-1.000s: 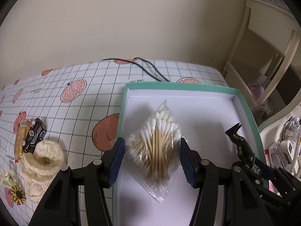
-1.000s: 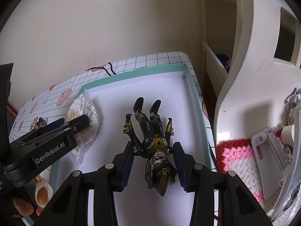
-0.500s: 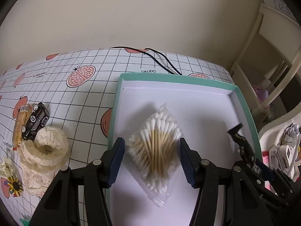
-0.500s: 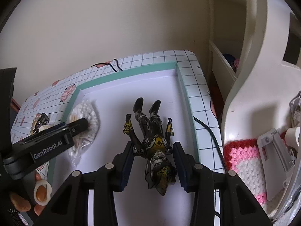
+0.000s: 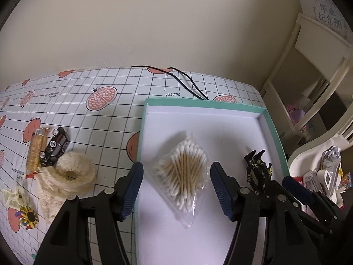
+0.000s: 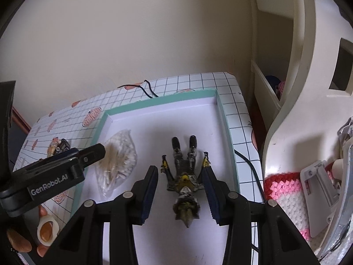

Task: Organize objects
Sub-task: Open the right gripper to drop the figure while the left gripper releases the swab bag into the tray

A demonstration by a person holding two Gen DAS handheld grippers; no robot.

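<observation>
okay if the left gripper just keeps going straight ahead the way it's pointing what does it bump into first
Most likely the bag of cotton swabs, which lies in the teal-rimmed box directly between and ahead of the left gripper and its open fingers. Depth is uncertain; tilted lower, it might meet the box floor first.

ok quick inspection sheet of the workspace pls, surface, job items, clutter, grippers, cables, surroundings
surface: table under a white grid cloth with fruit prints
job's things: bag of cotton swabs and dark toy figure lie apart inside the teal-rimmed tray
clutter: toy car, orange packet, cream lace band and flower clip on the cloth left of the tray
grippers: left gripper open, jaws astride the swab bag without touching; right gripper open around the figure
cables: black cable runs from the wall edge to behind the tray
surroundings: cream wall, white shelf unit to the right
</observation>
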